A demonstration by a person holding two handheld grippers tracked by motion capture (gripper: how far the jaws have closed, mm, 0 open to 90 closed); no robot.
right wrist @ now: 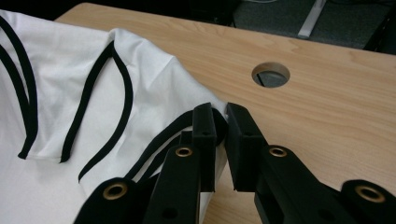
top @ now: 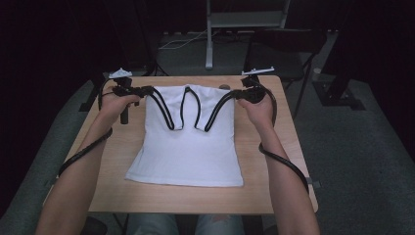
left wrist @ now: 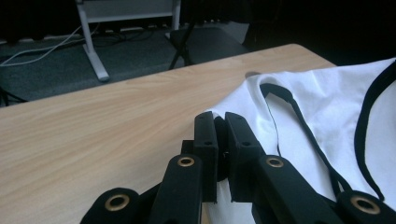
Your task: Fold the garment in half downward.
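White top [top: 188,147] lies flat on the desk [top: 122,161], hem toward the person, straps at the far edge. It is sleeveless, with black trim running along the neckline and both armholes, and the body is smooth with few creases. The two middle straps fold down into the neck opening. Left gripper [left wrist: 220,122] is pinching the top's left shoulder corner, jaws pressed together on a fold of white cloth. Right gripper [right wrist: 219,114] is doing the same on the right shoulder corner, pinching cloth right where the black trim ends. Both corners look slightly raised off the desk, though that is hard to confirm. Round cable hole [right wrist: 271,74] sits in the desk just beyond the right gripper.
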